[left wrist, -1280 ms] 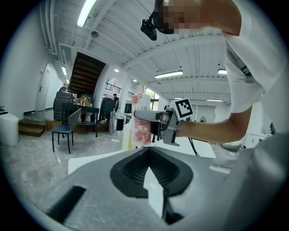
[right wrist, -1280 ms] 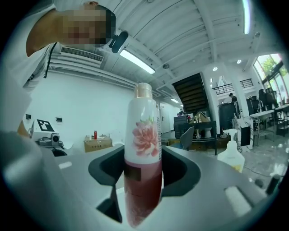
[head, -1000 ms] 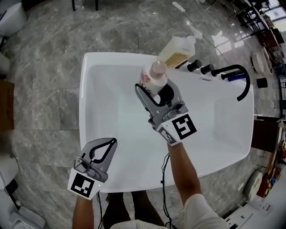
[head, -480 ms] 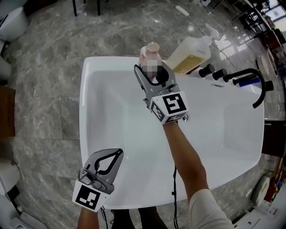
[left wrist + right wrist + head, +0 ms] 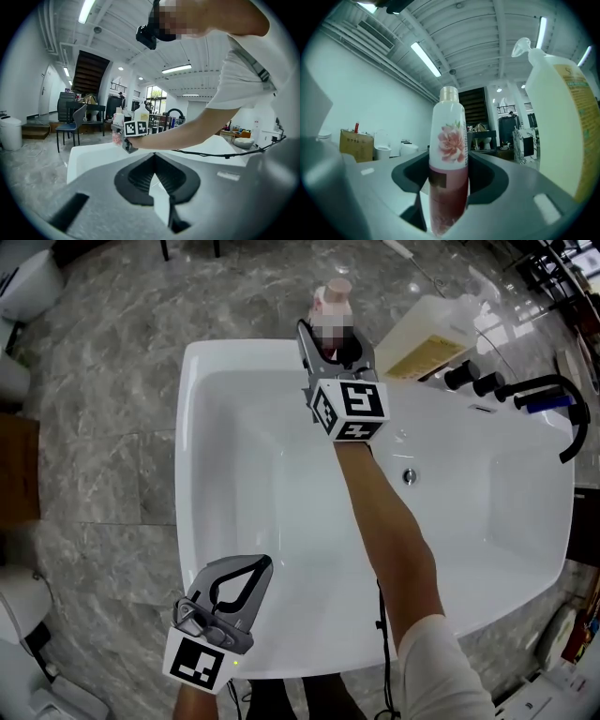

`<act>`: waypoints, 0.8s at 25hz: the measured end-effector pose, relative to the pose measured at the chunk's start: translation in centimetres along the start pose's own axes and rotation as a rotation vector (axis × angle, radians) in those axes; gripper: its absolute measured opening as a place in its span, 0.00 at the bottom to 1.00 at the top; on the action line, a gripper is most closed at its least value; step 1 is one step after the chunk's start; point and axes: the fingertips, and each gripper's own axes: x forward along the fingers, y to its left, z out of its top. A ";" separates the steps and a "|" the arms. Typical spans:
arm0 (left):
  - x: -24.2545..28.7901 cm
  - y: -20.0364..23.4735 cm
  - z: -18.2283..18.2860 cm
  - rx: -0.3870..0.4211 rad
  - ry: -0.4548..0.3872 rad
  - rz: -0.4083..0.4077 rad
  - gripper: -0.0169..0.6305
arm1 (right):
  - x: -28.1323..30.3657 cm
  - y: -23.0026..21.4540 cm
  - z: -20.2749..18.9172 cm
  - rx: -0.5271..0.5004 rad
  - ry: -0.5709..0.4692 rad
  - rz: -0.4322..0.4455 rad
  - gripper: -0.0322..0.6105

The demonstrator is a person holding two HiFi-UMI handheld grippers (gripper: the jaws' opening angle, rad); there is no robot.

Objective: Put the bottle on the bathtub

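Clamping slim glossy floral bottle (image 5: 449, 154) at white bathtub (image 5: 246, 349) rim, right gripper (image 5: 330, 332) jaws; left gripper (image 5: 255, 564) jaws together.

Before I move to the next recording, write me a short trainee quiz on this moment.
1. True or false: the left tool grips the bottle.
2. Which stands beside the bottle in the right gripper view? A) cream pump bottle B) towel C) cup
3. Fill in: the right tool holds the bottle upright at the bathtub, by its ___ rim as seen from the person.
Key: 1 false; 2 A; 3 far.
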 end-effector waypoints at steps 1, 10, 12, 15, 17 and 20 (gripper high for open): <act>0.1 0.0 0.0 -0.003 -0.003 0.001 0.03 | 0.1 -0.2 0.0 0.010 -0.020 0.001 0.43; 0.6 -1.2 0.4 0.009 -0.009 -0.025 0.03 | -0.1 0.2 -2.4 0.064 0.067 0.078 0.42; 0.5 -1.2 0.4 -0.010 -0.018 -0.019 0.03 | -0.4 0.2 -2.4 0.075 0.066 0.080 0.42; 0.6 -1.1 0.1 -0.027 -0.019 -0.009 0.03 | -1.7 0.3 -2.2 0.066 0.070 0.078 0.42; 0.6 -1.1 0.2 -0.037 -0.022 -0.002 0.03 | -3.5 0.7 -1.6 0.044 0.067 0.073 0.41; 0.7 -1.3 0.6 -0.048 -0.036 0.003 0.03 | -7.1 2.1 -0.3 0.048 0.037 0.097 0.32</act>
